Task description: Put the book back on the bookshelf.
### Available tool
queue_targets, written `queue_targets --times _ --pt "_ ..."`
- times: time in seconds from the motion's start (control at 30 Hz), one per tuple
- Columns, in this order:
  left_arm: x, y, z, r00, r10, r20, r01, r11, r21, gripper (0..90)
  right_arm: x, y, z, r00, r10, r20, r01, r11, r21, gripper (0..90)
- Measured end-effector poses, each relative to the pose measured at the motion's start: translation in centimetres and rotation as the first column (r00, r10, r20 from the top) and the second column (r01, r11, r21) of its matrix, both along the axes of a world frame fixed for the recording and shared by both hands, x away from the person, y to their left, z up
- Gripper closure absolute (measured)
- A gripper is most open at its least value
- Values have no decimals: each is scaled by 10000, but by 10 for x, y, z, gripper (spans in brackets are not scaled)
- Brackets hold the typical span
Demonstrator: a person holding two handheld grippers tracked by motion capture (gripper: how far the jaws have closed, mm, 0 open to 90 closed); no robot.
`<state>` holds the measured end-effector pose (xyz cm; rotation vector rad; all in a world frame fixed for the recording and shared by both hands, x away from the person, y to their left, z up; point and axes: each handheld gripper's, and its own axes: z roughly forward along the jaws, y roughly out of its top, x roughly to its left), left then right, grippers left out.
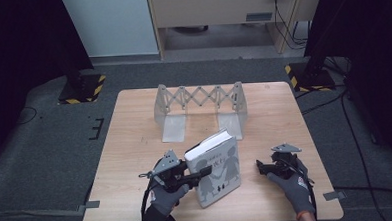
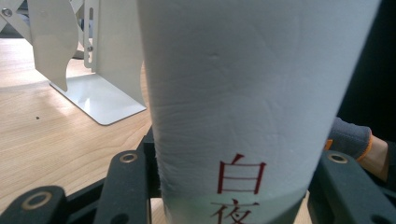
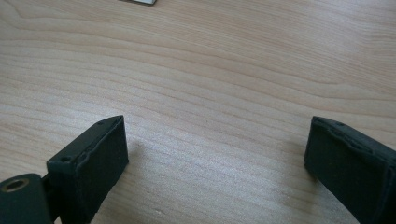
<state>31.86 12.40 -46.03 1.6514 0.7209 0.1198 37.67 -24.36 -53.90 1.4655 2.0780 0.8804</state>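
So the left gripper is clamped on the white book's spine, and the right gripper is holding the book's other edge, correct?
Not quite. The left gripper is clamped on the white book at its spine, but the right gripper holds nothing: the right gripper view shows its jaws wide apart over bare table, and the high view shows it apart from the book.

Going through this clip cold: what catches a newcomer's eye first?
The white book with dark silhouette figures on its cover, tilted up off the table near the front middle, gripped across its spine by the left claw. Behind it stands a white expanding book rack; the right claw rests open beside the book.
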Motion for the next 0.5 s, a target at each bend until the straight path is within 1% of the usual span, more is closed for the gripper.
queue_targets --times 0.07,0.13,0.17,0.3,0.37,0.43,0.5 --pt "-1 -1 1 10000 -6 21 6 10000 26 487 0 0 0 10000 -2 -5 2 10000 5 63" --pt "-2 -2 2 10000 -65 46 64 9999 114 484 0 0 0 9999 -142 -76 142 9999 26 36" --pt "-2 -3 3 10000 -74 61 73 9999 141 483 0 0 0 9999 -124 -118 124 9999 15 32" --pt "-4 -6 5 9997 -165 165 160 9995 268 476 0 0 0 9998 -150 -113 150 9999 24 27" --pt "-5 -8 6 9997 -175 182 171 9996 241 468 1 0 0 9999 -83 -122 83 10000 5 22" --pt "-5 -9 8 9994 -197 284 187 9993 330 466 1 1 0 9999 -48 -149 48 10000 10 21" --pt "-6 -11 10 9992 -176 368 164 9994 315 462 1 1 0 9998 99 -145 -99 10000 -1 21"
